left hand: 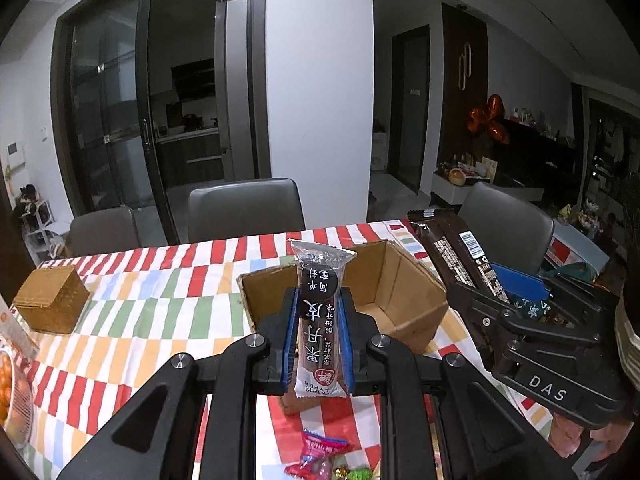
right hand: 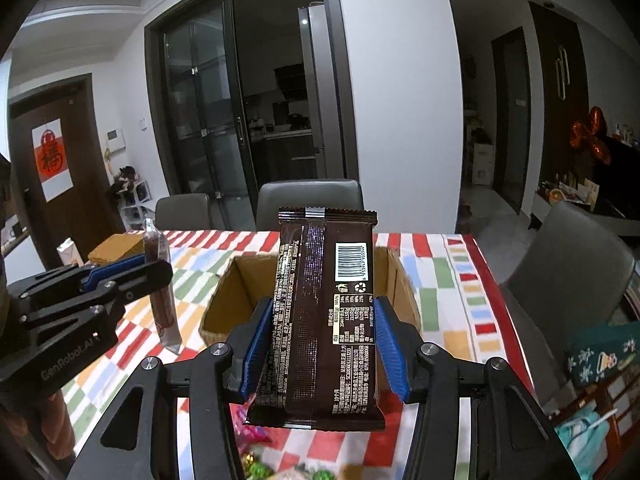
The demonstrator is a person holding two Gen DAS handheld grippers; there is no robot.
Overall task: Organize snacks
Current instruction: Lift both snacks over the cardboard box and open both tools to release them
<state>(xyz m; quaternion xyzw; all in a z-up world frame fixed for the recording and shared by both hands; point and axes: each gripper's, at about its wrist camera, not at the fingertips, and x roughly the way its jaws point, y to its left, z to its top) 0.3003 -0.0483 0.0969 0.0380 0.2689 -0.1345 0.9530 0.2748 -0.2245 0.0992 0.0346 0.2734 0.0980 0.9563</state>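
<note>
The left claw [left hand: 318, 336] was clamped narrowly on a slim fruit-leather stick [left hand: 320, 320], and the right claw [right hand: 320, 344] was closed on a wide brown chocolate packet [right hand: 320, 320], each snack held upright and lifted above the striped tablecloth [left hand: 132, 320]. A few loose candies [left hand: 320, 456] lay on the cloth just below them. Beyond stood the open cardboard box [left hand: 400, 300], looking empty. Further left sat a small wicker box [left hand: 50, 304]. With both hands heading for one box, I judged the claws might bump, or the tall packet might catch the box rim and tip out.
</note>
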